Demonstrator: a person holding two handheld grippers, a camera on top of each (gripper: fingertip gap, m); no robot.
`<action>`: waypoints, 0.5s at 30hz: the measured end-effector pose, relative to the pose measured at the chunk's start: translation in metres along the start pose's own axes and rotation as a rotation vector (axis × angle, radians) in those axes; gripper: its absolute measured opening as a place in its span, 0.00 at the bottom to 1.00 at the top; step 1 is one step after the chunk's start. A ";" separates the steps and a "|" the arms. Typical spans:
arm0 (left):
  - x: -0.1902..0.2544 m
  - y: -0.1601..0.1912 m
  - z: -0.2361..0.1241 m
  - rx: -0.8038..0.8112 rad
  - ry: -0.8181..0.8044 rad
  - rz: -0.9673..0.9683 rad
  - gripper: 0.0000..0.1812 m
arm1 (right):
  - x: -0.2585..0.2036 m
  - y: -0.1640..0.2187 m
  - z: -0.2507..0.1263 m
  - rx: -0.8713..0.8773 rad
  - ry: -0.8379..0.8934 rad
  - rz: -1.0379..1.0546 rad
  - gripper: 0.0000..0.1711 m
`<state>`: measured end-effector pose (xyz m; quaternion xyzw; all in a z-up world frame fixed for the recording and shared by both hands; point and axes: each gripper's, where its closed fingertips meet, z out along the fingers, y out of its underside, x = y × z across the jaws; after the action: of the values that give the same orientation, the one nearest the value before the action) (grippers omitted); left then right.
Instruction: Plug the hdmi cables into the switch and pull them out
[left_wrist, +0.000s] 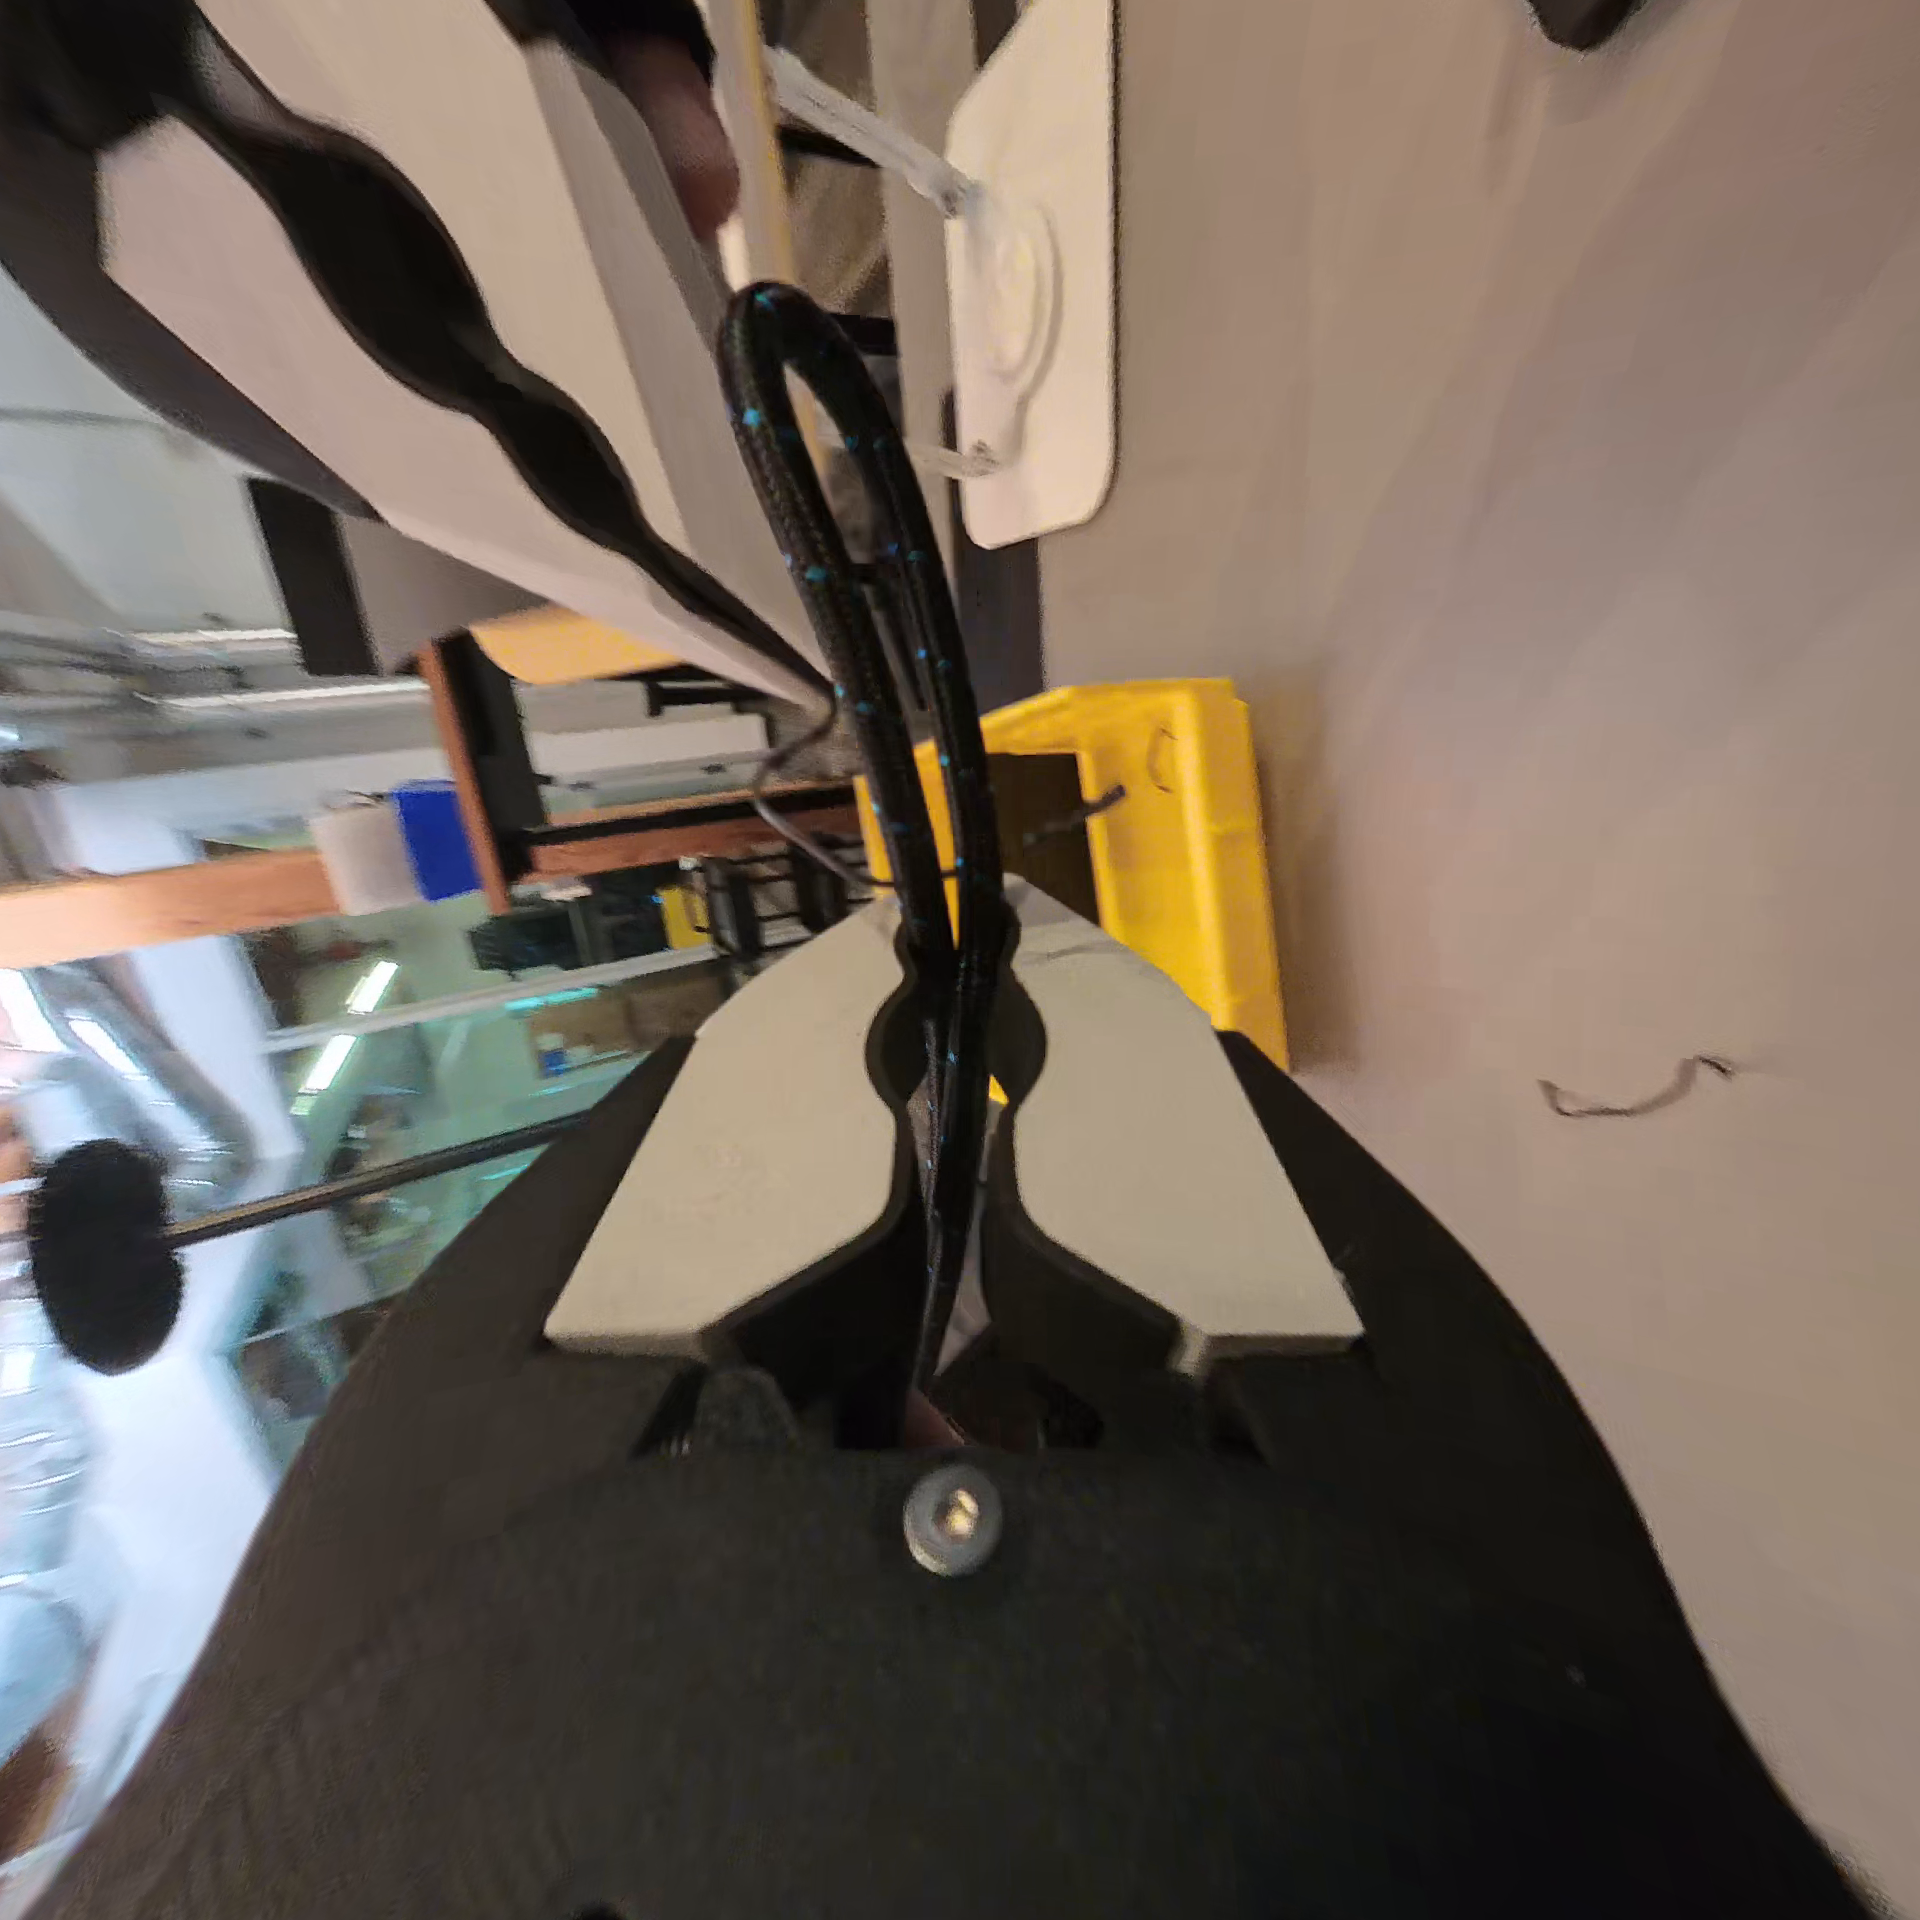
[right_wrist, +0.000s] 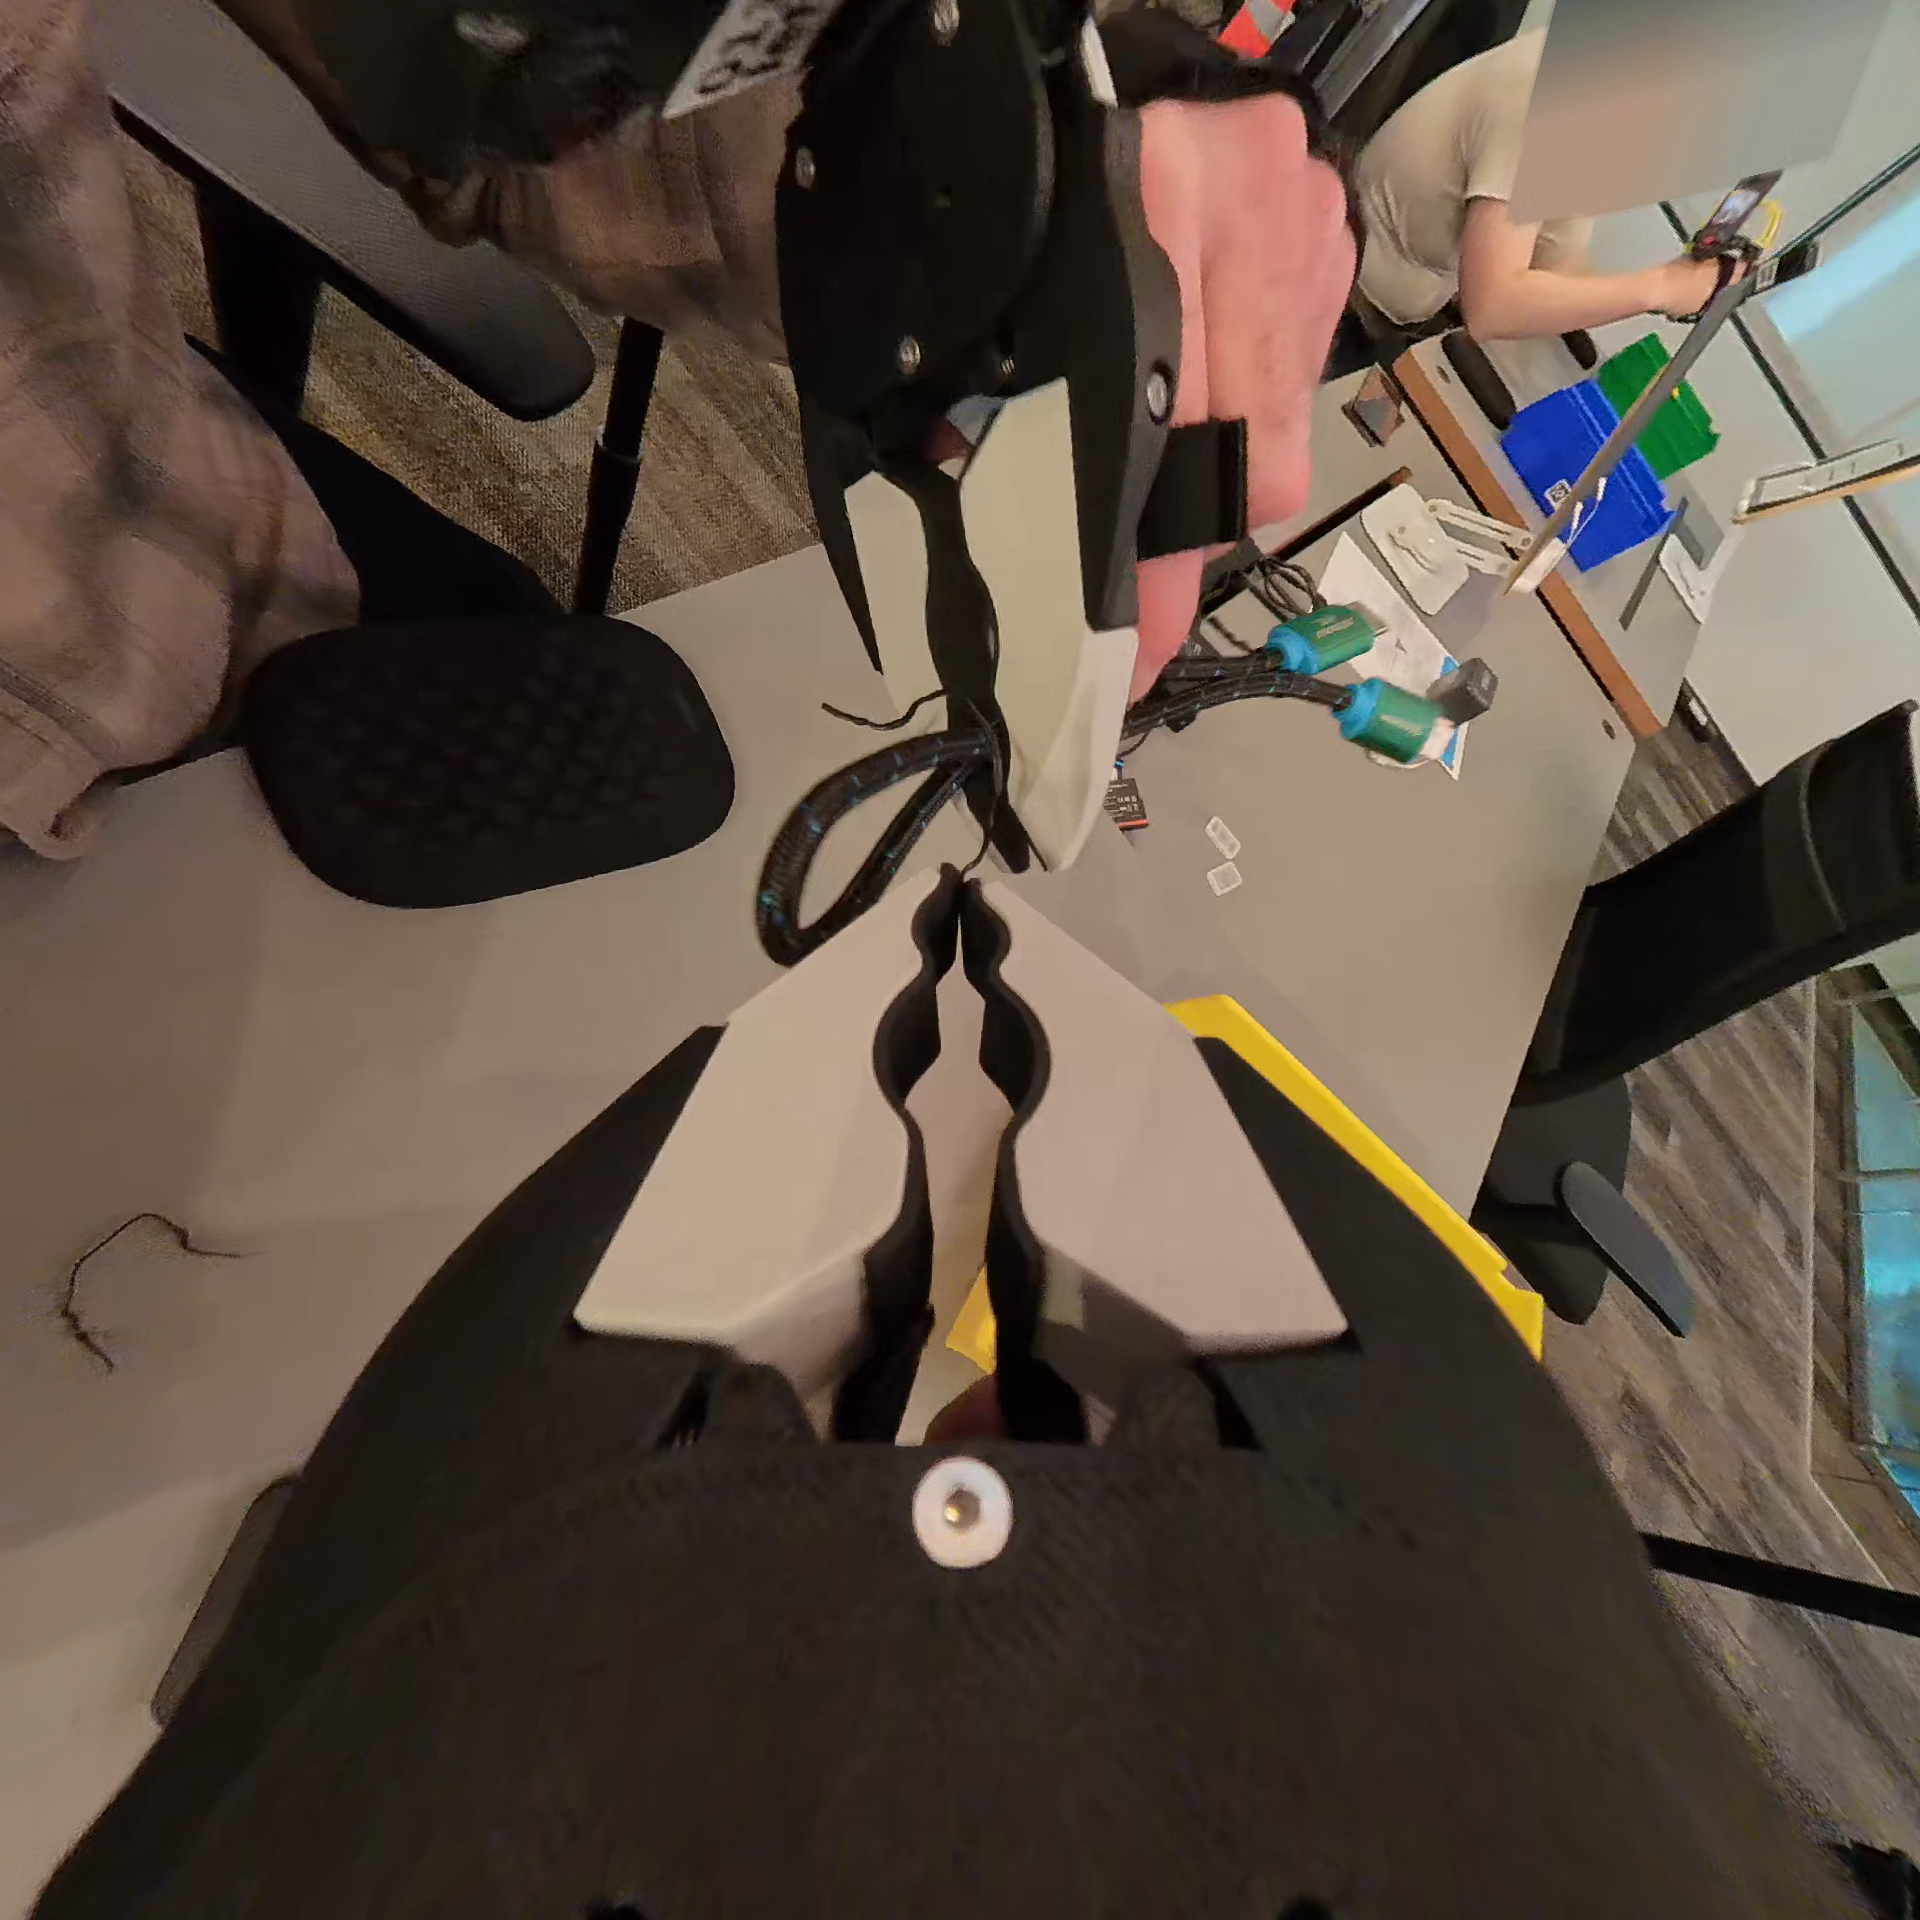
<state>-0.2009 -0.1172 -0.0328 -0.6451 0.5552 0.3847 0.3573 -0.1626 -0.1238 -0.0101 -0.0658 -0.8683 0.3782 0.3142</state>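
The left claw (left_wrist: 951, 940) is pinching a folded bundle of black braided HDMI cable (left_wrist: 883, 623) flecked with blue, held above the grey desk (left_wrist: 1507, 727). From the right wrist view, the bundle's long axis runs left to right: its looped end (right_wrist: 800, 883) hangs toward the near left, and two green plugs (right_wrist: 1392, 712) point to the far right, just above the desk. The right claw (right_wrist: 958, 904) sits just below the left one, its tips pressed almost together; it may be nipping a thin black tie on the bundle, but this is hard to tell. A yellow bin (right_wrist: 1340, 1122) lies beneath the right claw. No switch is visible, so plugging in and pulling out both appear still to come.
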 end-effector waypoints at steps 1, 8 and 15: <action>-0.006 -0.005 0.000 0.004 -0.031 0.020 0.04 | 0.000 0.001 -0.003 -0.006 0.003 -0.002 0.00; -0.031 -0.033 0.001 0.071 -0.137 0.030 0.04 | -0.004 0.001 -0.021 0.048 0.024 0.043 0.00; -0.044 -0.047 0.004 0.104 -0.183 0.017 0.03 | -0.006 0.000 -0.031 0.114 0.088 0.069 0.00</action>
<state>-0.1588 -0.0882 0.0064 -0.5830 0.5448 0.4158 0.4364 -0.1392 -0.1066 0.0032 -0.0942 -0.8280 0.4342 0.3420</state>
